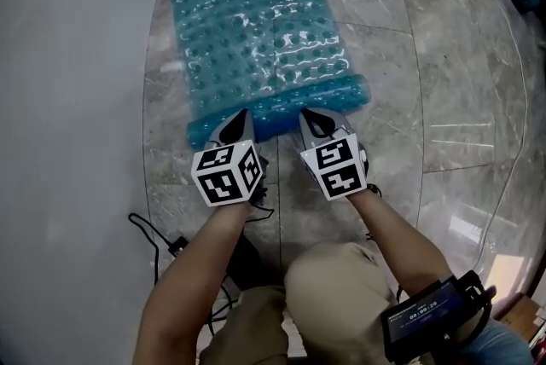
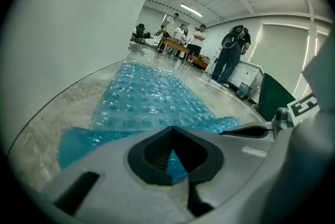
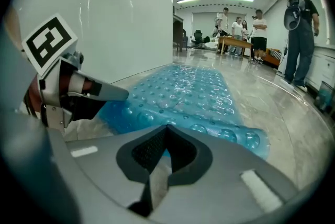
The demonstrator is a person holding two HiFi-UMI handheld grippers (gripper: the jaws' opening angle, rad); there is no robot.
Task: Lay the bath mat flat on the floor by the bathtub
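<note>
A translucent blue bath mat [image 1: 256, 22] with round bumps lies lengthwise on the grey tiled floor, alongside the white bathtub wall [image 1: 68, 99]. Its near end is curled into a low roll [image 1: 341, 95]. My left gripper [image 1: 243, 118] is shut on the near edge at the left. In the left gripper view, blue mat [image 2: 152, 100] shows pinched between the closed jaws of the left gripper [image 2: 171, 131]. My right gripper [image 1: 309, 116] is shut at the roll. In the right gripper view, a sliver of blue mat [image 3: 183, 92] sits at the tip of the right gripper [image 3: 166, 131].
Marble floor tiles [image 1: 444, 56] stretch out to the right of the mat. Black cables [image 1: 153, 235] lie on the floor by my left forearm. Far across the room, several people [image 2: 230, 55] stand near a table [image 2: 175, 45].
</note>
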